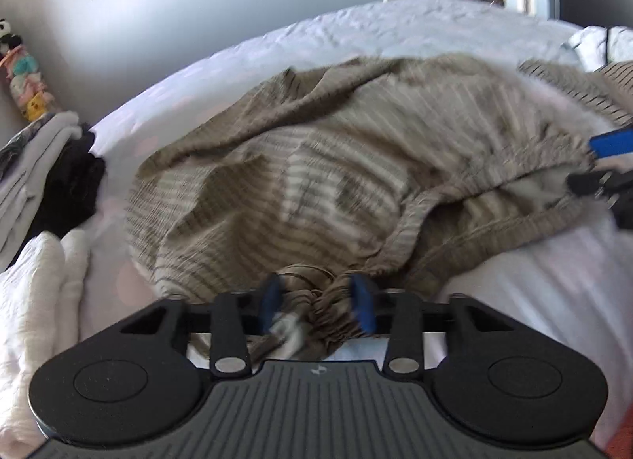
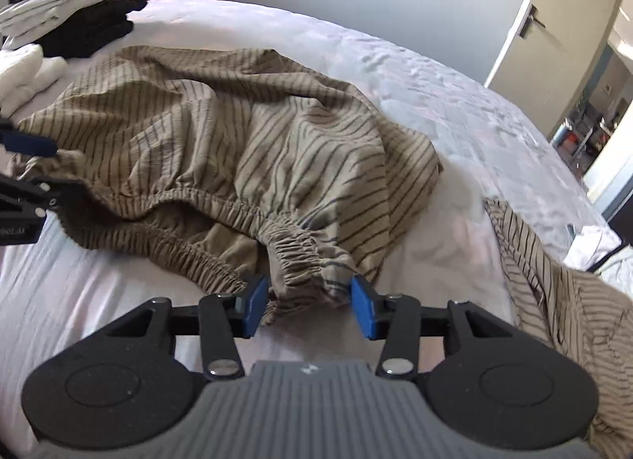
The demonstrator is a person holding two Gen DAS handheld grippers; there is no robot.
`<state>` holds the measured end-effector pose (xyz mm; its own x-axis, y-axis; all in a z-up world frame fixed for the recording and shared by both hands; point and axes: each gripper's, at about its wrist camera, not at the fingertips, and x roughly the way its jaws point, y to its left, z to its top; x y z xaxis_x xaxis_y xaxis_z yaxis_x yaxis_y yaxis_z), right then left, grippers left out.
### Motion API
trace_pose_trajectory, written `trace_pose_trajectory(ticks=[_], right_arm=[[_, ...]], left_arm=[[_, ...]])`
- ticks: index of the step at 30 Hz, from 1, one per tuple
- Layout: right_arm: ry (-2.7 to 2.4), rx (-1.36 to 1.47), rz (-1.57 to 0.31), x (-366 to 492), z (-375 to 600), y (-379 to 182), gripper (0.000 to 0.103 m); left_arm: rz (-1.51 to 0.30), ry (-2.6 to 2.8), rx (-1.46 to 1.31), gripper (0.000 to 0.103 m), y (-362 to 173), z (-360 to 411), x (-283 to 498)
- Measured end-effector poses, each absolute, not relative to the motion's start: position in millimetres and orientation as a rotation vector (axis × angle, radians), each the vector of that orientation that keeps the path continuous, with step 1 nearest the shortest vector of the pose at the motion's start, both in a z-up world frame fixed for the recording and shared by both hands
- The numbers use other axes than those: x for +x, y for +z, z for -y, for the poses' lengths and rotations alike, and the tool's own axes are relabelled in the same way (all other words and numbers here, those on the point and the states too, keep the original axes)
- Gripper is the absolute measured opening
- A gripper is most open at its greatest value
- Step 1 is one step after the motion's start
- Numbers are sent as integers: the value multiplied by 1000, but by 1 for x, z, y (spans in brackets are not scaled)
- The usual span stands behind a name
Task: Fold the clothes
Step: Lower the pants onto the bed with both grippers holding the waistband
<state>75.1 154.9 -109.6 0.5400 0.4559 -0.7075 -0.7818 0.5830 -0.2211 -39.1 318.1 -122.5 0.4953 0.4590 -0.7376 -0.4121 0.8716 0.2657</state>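
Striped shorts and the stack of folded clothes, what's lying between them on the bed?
In the right wrist view, only bare white bedsheet separates the striped shorts from the stack. White folded cloth sits beside that gap, nearer the camera.

We see a white bedspread point(image 2: 415, 75), plush toys point(image 1: 23, 75) by the grey wall point(image 1: 158, 4) — and an open door point(image 2: 526, 24) beyond.
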Motion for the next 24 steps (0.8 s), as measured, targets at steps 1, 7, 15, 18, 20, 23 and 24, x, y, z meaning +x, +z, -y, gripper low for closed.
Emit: trace_pose_trajectory(ticks=[1,7,15,18,20,23,24], right_arm=[[767,-554,-654,79,-153,-110,34],[737,-482,-697,97,-141,-109,11],[809,-590,-707,78,-125,-90,7],[821,-693,-778,75,-123,-102,0],[823,-722,-815,77,-123,-111,0],[847,-721,-801,77,-124,-110,2],[868,-718,-788,74,-125,-108,4]], left_arm=[[-931,540,44,23,-125,-321,-40],[-900,576,9,6,-111,-323,-55],[-995,495,78,4,-83,-300,-80],[-1102,444,83,4,-93,-298,-77],[-1158,422,69,5,-100,-301,-73],[-1174,442,55,7,-102,-305,-69],[-1168,446,54,10,-101,-305,-69]])
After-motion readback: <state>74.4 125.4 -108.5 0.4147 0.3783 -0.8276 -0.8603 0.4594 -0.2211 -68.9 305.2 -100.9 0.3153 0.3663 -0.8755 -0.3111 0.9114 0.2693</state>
